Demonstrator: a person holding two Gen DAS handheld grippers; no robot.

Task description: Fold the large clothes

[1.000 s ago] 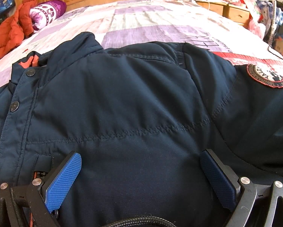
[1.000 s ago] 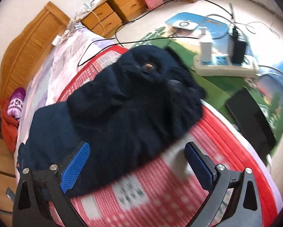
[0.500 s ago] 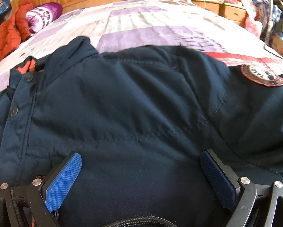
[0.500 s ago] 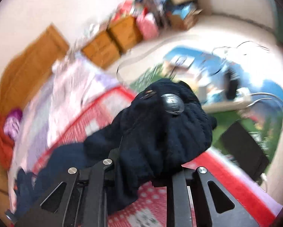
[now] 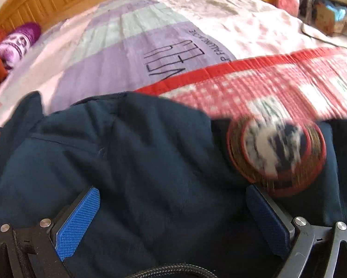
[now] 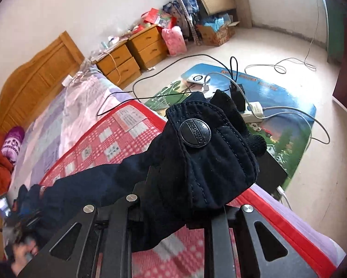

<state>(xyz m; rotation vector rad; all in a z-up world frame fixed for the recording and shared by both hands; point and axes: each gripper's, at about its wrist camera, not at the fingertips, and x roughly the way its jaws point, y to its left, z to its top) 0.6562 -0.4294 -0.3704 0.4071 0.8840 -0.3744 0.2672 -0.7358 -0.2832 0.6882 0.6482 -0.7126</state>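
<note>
The sleeve cuff [image 6: 210,153] is clamped in the right claw [image 6: 164,206], sleeve trailing left toward the jacket body [image 5: 150,173] spanned by the wide-open left claw [image 5: 173,222].

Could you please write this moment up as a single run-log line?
task: fold jacket | right gripper: shut on sleeve cuff, lifted above bed | left gripper: open over jacket shoulder

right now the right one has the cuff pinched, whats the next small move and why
Probably carry the sleeve cuff inward across the jacket body. The right hand-held gripper is shut on the cuff and holds it off the red checked blanket, while the left hand-held gripper is open over the chest, near the round patch.
</note>
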